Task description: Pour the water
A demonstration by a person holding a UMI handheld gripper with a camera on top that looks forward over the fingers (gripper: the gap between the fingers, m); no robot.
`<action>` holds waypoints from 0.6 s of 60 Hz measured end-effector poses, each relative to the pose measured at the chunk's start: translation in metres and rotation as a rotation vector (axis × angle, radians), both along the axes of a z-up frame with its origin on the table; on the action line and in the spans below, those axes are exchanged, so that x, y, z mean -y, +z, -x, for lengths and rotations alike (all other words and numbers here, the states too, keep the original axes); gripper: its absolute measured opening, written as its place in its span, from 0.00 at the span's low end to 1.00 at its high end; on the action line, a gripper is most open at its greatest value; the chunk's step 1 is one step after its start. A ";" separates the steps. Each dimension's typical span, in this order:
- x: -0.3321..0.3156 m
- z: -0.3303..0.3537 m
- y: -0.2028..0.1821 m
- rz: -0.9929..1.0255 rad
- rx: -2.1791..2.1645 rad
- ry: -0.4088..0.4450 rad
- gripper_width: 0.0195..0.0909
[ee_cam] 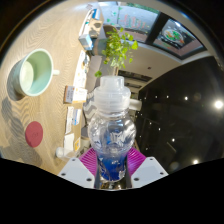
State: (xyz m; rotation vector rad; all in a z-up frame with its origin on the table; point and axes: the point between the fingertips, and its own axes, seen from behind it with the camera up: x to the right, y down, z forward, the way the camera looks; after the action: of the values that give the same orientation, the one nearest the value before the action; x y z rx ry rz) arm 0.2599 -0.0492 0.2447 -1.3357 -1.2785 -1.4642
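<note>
The gripper [112,165] clamps both purple-padded fingers [92,160] on a clear plastic water bottle [111,128], held upright between them, white cap on top. Left of the bottle, on a wooden table [45,105], sit a pale green bowl [35,72] and a red coaster [34,133]. A leafy plant [119,46] stands beyond the bottle.

We see a pale green bowl [37,71] resting on the light wooden table [50,100], with a small red round object [34,133] nearer to us on the same surface. Farther off stands a leafy green plant [118,48], and framed pictures [172,34] hang beyond it.
</note>
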 end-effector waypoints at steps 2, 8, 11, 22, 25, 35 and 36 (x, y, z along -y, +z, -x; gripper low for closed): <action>-0.003 0.004 -0.011 0.017 0.067 0.003 0.22; -0.008 0.020 -0.041 0.086 0.252 0.007 0.22; -0.009 0.021 -0.056 0.122 0.320 0.011 0.22; -0.007 0.008 -0.078 0.202 0.384 -0.069 0.22; -0.006 0.012 -0.075 0.199 0.377 -0.069 0.22; -0.004 0.014 -0.050 0.153 0.168 -0.060 0.23; -0.004 0.014 -0.046 0.145 0.133 -0.065 0.22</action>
State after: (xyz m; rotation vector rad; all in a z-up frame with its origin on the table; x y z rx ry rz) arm 0.2455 -0.0452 0.1991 -1.4042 -1.4634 -1.5517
